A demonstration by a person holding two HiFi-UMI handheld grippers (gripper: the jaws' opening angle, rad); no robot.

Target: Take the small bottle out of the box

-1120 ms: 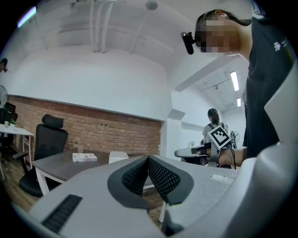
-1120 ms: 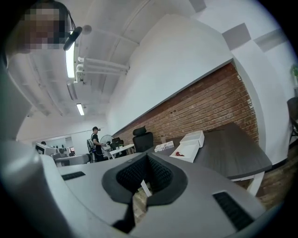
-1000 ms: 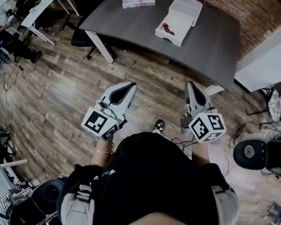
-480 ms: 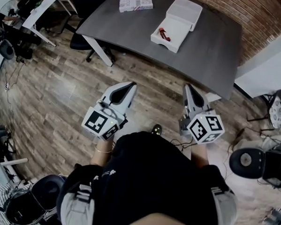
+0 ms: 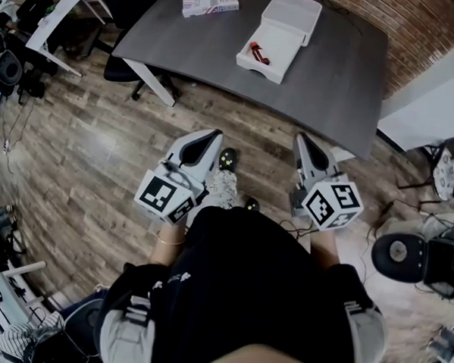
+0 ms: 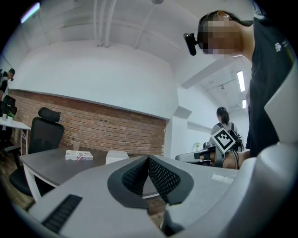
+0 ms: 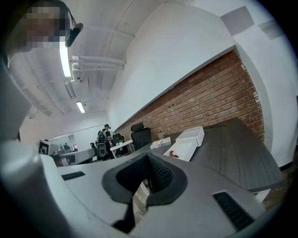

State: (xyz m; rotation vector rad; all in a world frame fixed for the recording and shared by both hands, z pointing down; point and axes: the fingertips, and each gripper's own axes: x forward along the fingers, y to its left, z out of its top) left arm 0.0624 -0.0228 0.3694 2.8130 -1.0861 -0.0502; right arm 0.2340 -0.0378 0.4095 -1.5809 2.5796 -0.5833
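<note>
On the table (image 5: 343,72), head view: we find the box (image 5: 294,15) open at 12 o'clock, with the small bottle (image 5: 260,54), as we take the red item to be, lying in its tray.
Bottle axis: roughly 11 to 5 o'clock, lying flat; the cap end is too small to tell.
Progress: nothing done; in our judgement approach, grasp and lift remain.
Left gripper (image 5: 209,138), left gripper view: fingers together, empty, well short of the table.
Right gripper (image 5: 301,140), right gripper view: fingers together, empty, box at 2 o'clock.
</note>
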